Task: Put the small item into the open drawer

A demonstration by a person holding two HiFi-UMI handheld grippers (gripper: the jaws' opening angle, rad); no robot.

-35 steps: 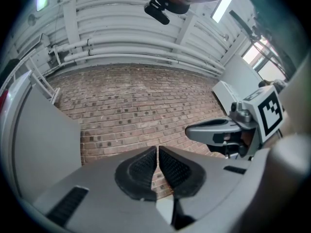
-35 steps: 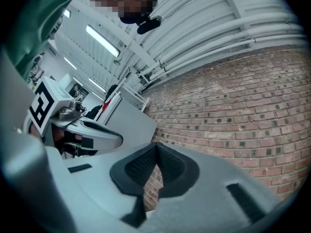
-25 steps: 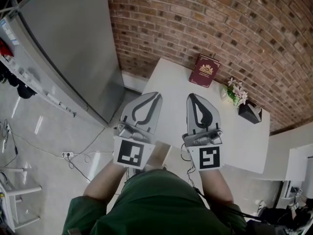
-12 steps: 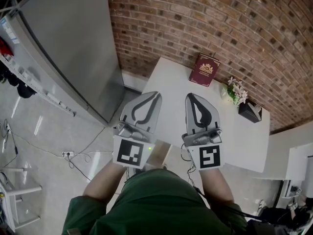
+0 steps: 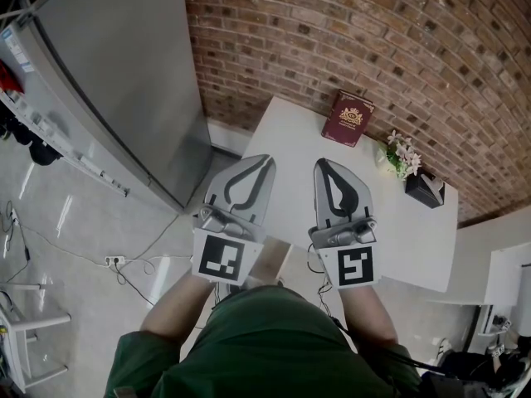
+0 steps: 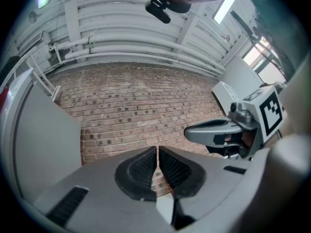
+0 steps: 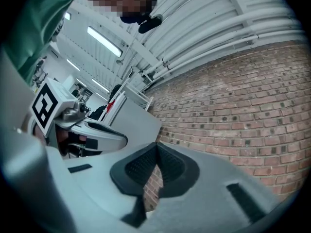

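There are two hand-held grippers, each grey plastic with black ribbed pads: the left gripper (image 5: 265,161) and the right gripper (image 5: 323,163). Each has one white cube with black square marks at its back, one (image 5: 222,259) on the left and one (image 5: 355,266) on the right. One person in a green top (image 5: 265,347) holds them side by side, a little apart, pointing away from the body. There is one flat white table (image 5: 290,139); on its far part lie one dark red book with a gold crest (image 5: 347,119), one small pot of pink and white flowers (image 5: 398,154) and one black box (image 5: 425,190). The table stands against a red brick wall (image 5: 373,40); one big grey metal cabinet (image 5: 116,73) stands to the left; the pale shiny floor (image 5: 75,222) has thin cables on it. One tan wooden piece (image 5: 270,262) shows between the two cubes; I cannot tell if it is the drawer. I cannot tell which thing is the small item; the pot and the box are well apart from both grippers, off to the right. The left gripper's pads (image 6: 141,168) are closed to a thin slit with nothing inside; the right gripper's pads (image 7: 141,166) are closed tip to tip and hold nothing.
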